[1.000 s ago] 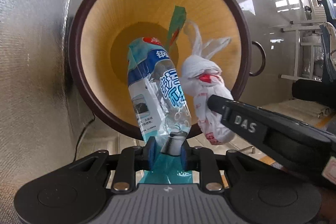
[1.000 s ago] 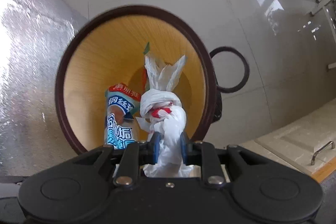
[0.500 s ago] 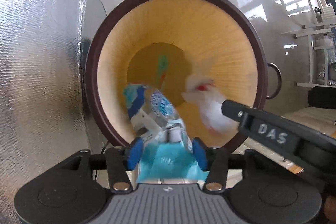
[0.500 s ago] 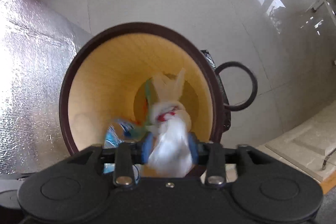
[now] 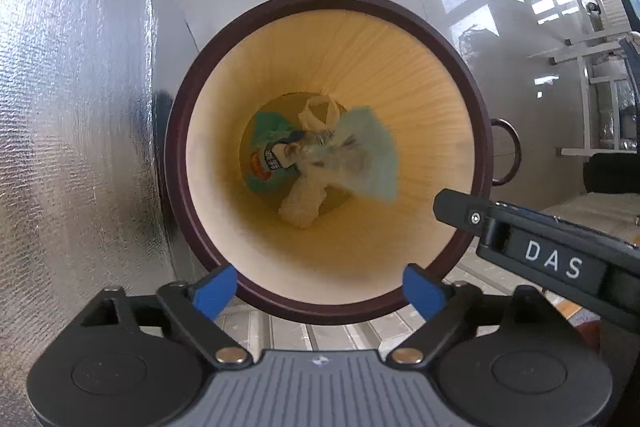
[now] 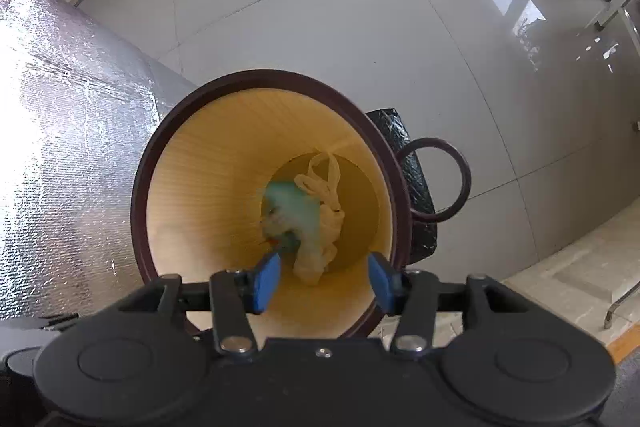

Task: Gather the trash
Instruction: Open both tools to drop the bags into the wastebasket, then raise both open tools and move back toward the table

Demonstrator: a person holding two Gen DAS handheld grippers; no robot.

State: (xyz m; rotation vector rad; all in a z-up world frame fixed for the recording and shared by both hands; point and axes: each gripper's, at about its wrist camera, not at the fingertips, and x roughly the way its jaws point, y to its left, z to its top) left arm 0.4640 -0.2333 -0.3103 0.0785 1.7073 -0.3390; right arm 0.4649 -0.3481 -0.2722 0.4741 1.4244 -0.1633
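We hold both two-finger grippers over the bin, and both stand empty. Our left gripper (image 5: pixel 319 291) has its blue-padded jaws spread wide, straddling the near side of the rim without, as far as we can tell, touching it. Our right gripper (image 6: pixel 324 281) is likewise parted, nothing between its blue pads (image 6: pixel 265 281), its black body reaching in from the right of the left wrist view.

Below them stands the round waste bin with a dark brown rim and pale yellow ribbed inside (image 5: pixel 460 71). At its bottom lie the knotted white plastic bag (image 5: pixel 303 205) and the teal-and-clear printed plastic wrapper (image 5: pixel 366 157), the wrapper blurred and resting across the bag; in the right wrist view the same bag (image 6: pixel 326 223) and wrapper (image 6: pixel 294 205) sit well down in the bin.

We judge this round of collecting done: both pieces are in the bin and neither gripper grips anything. Whether more trash waits elsewhere, we cannot tell. A crinkled silver foil sheet (image 5: pixel 72 99) borders the bin's left, a dark brown ring (image 6: pixel 436 181) lies on the glossy grey tiled floor (image 6: pixel 360 7) just beside it.
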